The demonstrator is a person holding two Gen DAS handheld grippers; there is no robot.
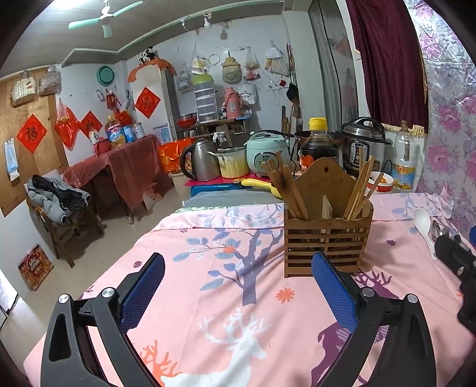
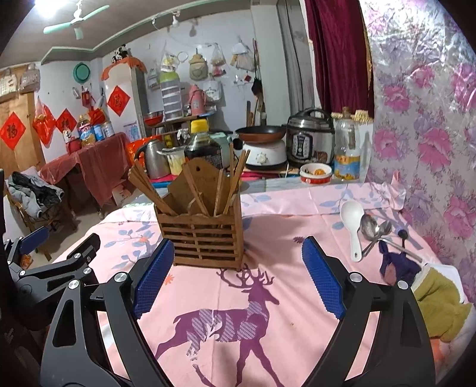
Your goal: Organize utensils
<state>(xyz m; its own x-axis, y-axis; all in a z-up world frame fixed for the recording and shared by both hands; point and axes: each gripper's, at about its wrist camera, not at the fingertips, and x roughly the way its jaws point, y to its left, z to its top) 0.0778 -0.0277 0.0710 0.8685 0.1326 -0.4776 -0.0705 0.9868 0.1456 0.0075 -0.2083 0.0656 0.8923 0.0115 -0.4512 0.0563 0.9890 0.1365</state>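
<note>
Both claws hang empty with jaws spread: the left claw (image 1: pixel 238 277) and the right claw (image 2: pixel 238 265). The chopsticks (image 2: pixel 148 187) already stand in the wooden holder (image 2: pixel 205 238), just ahead of the right claw. The white spoon (image 2: pixel 352 226) and metal spoons (image 2: pixel 373 229) lie loose on the tablecloth (image 2: pixel 267 312) to its right, bowls pointing away, handles toward the claw. They seem to be what is left.

Both views are evenly lit and fairly bright. A ceiling lamp (image 2: pixel 49 6) at 11 o'clock in the right view blows out to white glare; the left view shows softer glare at 12 o'clock. Soft shadows lie on the cloth (image 2: pixel 276 226) by the holder (image 2: pixel 199 238). Fisheye bending curves walls toward dark corner vignettes. The foil wall (image 2: pixel 422 119) glints. Focus is sharp, slightly soft at the rims.
</note>
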